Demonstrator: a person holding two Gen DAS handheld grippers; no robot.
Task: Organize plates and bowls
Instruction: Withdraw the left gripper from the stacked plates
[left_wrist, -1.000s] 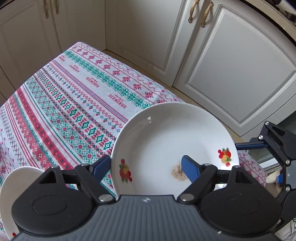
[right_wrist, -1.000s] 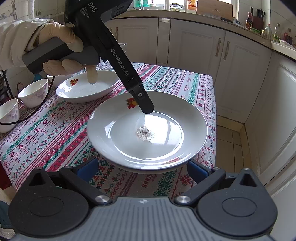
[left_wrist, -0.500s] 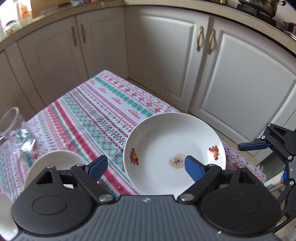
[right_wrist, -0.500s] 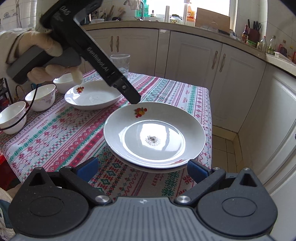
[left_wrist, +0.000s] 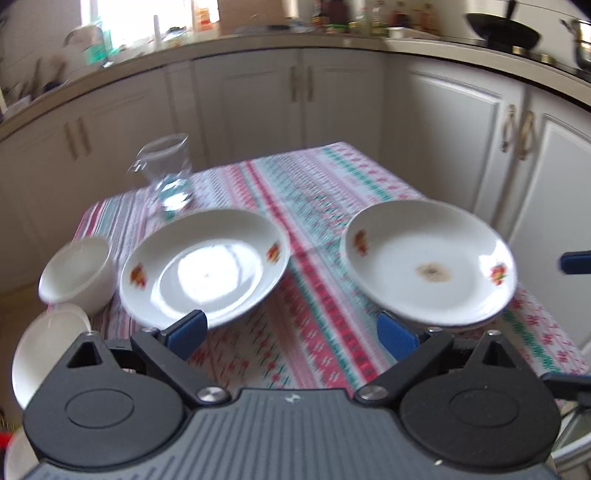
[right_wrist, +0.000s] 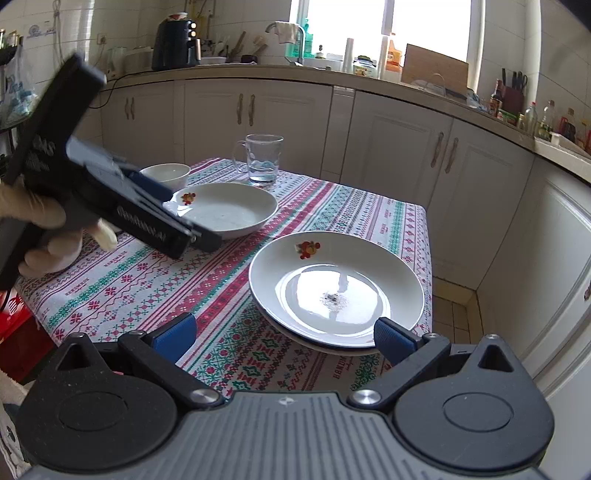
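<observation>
Currently both grippers are empty and spread wide: left gripper (left_wrist: 291, 334) hangs above the cloth between the two plates, right gripper (right_wrist: 284, 334) sits low at the near edge with its right finger just in front of the rim of the soiled plate (right_wrist: 336, 290). That plate is the main risk: it sits near the table's corner, and under it a second rim shows, so it looks stacked on another plate; whether that one overhangs the tablecloth (right_wrist: 147, 273) edge I cannot tell. Any sideways nudge from the right finger could slide the top plate off toward the floor tiles. Glazed ceramic on ceramic likely has little friction, so a one-sided rim pinch may tilt it and shed the crumbs at its centre. The clean plate (left_wrist: 205, 267) lies further in, near the glass mug (left_wrist: 168, 173) with water in it; a sweep from the left gripper toward that plate could clip the mug and spill. Small white bowl (left_wrist: 77, 275) stands just beside the clean plate's left rim, and another bowl (left_wrist: 48, 354) sits nearer the left gripper at the table edge, partly cut off. It seems easy to knock on approach. The left wrist view is motion-blurred, so contact gaps there are uncertain. Fingers are open wider than a rim needs; closing late risks pushing rather than gripping.
</observation>
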